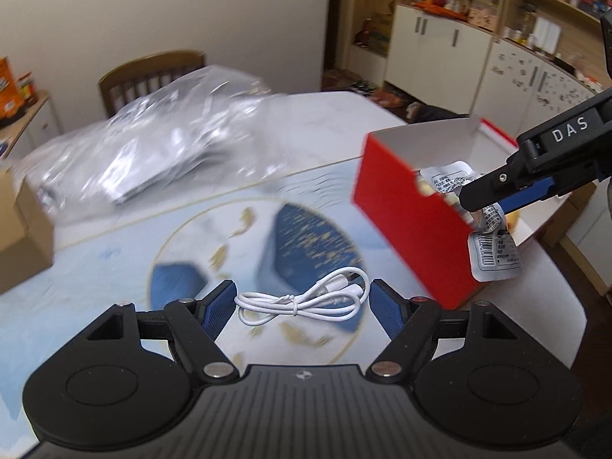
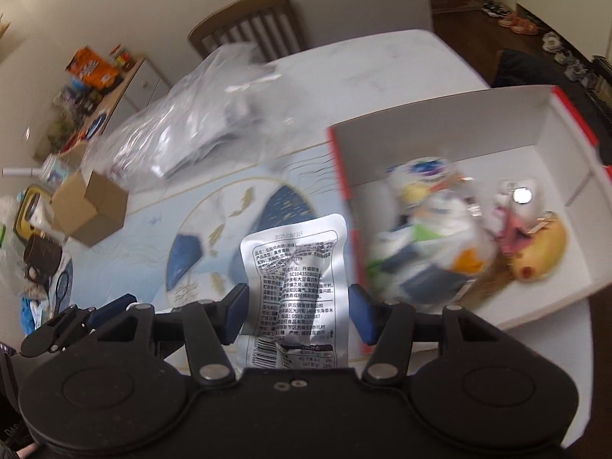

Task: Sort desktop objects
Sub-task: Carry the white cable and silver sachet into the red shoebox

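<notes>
Nearest my left camera is the left claw [image 1: 302, 306], its blue pads pinching a bundled white cable [image 1: 306, 300] by its two ends, the bundle stretched across the gap between them. Under it the desk [image 1: 325, 114] carries a pale blue mat with a round fish pattern [image 1: 114, 252].

Going left to right across that view: a brown cardboard box [image 1: 19, 229] sits at the left edge, a heap of clear plastic bags [image 1: 160, 141] lies behind it near a wooden chair [image 1: 149, 76], and the red box [image 1: 413, 229] with white inner walls stands open on the right. The right claw [image 1: 493, 202] reaches in from the far right, above the red box's near corner.

From the right camera, the right claw [image 2: 294, 313] is pinching a silver snack pouch [image 2: 298, 267], printed side toward me, held just left of the red box [image 2: 497, 122]. Clutter crowds the desk's left edge, with the cardboard box [image 2: 91, 210] beside it. Inside the red box lie blurred snack packets [image 2: 432, 237] and a yellow item [image 2: 543, 252] towards its right wall.
</notes>
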The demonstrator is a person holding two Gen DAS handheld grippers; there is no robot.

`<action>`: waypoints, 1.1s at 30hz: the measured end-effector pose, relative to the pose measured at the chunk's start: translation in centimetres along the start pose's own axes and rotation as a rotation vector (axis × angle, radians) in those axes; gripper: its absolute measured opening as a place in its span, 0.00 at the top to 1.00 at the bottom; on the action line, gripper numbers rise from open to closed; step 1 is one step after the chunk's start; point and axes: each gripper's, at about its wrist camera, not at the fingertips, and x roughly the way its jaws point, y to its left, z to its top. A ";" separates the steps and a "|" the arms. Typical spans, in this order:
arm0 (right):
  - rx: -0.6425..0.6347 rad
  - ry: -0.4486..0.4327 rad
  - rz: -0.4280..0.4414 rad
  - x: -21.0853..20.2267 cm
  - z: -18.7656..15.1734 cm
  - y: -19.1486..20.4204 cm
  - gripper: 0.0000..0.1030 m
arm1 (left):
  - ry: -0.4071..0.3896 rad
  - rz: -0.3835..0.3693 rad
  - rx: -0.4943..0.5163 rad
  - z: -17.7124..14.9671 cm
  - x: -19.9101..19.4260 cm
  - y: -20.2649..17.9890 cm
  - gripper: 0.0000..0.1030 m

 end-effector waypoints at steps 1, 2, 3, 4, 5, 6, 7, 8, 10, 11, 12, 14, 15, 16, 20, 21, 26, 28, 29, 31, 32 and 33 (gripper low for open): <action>0.008 -0.009 -0.005 -0.3 0.1 -0.7 0.46 | -0.002 -0.009 0.009 0.4 0.2 -0.7 0.26; 0.016 -0.016 -0.008 -0.6 0.1 -1.5 0.46 | -0.003 -0.017 0.019 0.8 0.4 -1.4 0.26; 0.025 -0.023 -0.010 -0.9 0.2 -2.2 0.46 | -0.005 -0.024 0.030 1.2 0.6 -2.1 0.26; 0.034 -0.030 -0.012 -1.2 0.3 -2.9 0.46 | -0.008 -0.032 0.041 1.6 0.8 -2.8 0.26; 0.042 -0.036 -0.015 -1.4 0.3 -3.6 0.46 | -0.013 -0.039 0.052 2.0 0.9 -3.6 0.26; 0.050 -0.042 -0.018 -1.6 0.4 -4.3 0.46 | -0.019 -0.046 0.062 2.4 1.1 -4.2 0.26; 0.060 -0.048 -0.023 -1.8 0.5 -5.1 0.46 | -0.023 -0.053 0.071 2.8 1.3 -4.9 0.26; 0.068 -0.055 -0.026 -2.1 0.6 -5.8 0.46 | -0.028 -0.061 0.079 3.3 1.5 -5.6 0.26; 0.082 -0.068 -0.038 -2.5 0.8 -7.2 0.46 | -0.037 -0.075 0.099 4.2 1.9 -6.9 0.26; 0.091 -0.073 -0.044 -2.7 0.9 -8.0 0.46 | -0.042 -0.081 0.110 4.6 2.1 -7.6 0.26; 0.100 -0.079 -0.049 -2.9 1.0 -8.7 0.46 | -0.048 -0.087 0.122 5.0 2.2 -8.3 0.26; 0.113 -0.095 -0.061 -3.3 1.4 -10.1 0.46 | -0.059 -0.098 0.146 5.8 2.6 -9.7 0.26; 0.120 -0.103 -0.065 -3.4 1.6 -10.7 0.46 | -0.064 -0.101 0.158 6.2 2.9 -10.3 0.26; 0.127 -0.111 -0.070 -3.6 1.8 -11.2 0.46 | -0.068 -0.105 0.168 6.6 3.2 -10.9 0.26; 0.145 -0.128 -0.092 -3.9 2.4 -13.3 0.46 | -0.069 -0.114 0.191 8.0 4.9 -12.7 0.26; 0.148 -0.129 -0.095 -4.0 2.5 -13.8 0.46 | -0.067 -0.119 0.192 8.3 5.3 -13.0 0.26; 0.159 -0.134 -0.114 -3.8 3.2 -15.9 0.46 | -0.049 -0.136 0.226 10.1 7.4 -14.5 0.26; 0.159 -0.138 -0.122 -3.7 3.6 -16.6 0.46 | -0.033 -0.144 0.233 10.9 8.5 -15.0 0.26; 0.160 -0.137 -0.123 -3.6 3.8 -17.0 0.46 | -0.027 -0.144 0.236 11.3 9.1 -15.2 0.26; 0.163 -0.135 -0.127 -3.2 4.2 -17.5 0.46 | -0.012 -0.145 0.244 11.9 10.1 -15.7 0.26; 0.159 -0.136 -0.131 -3.0 4.4 -17.7 0.46 | -0.006 -0.142 0.246 12.1 10.7 -16.0 0.26; 0.157 -0.136 -0.133 -2.8 4.6 -17.9 0.46 | 0.001 -0.140 0.251 12.3 11.2 -16.2 0.26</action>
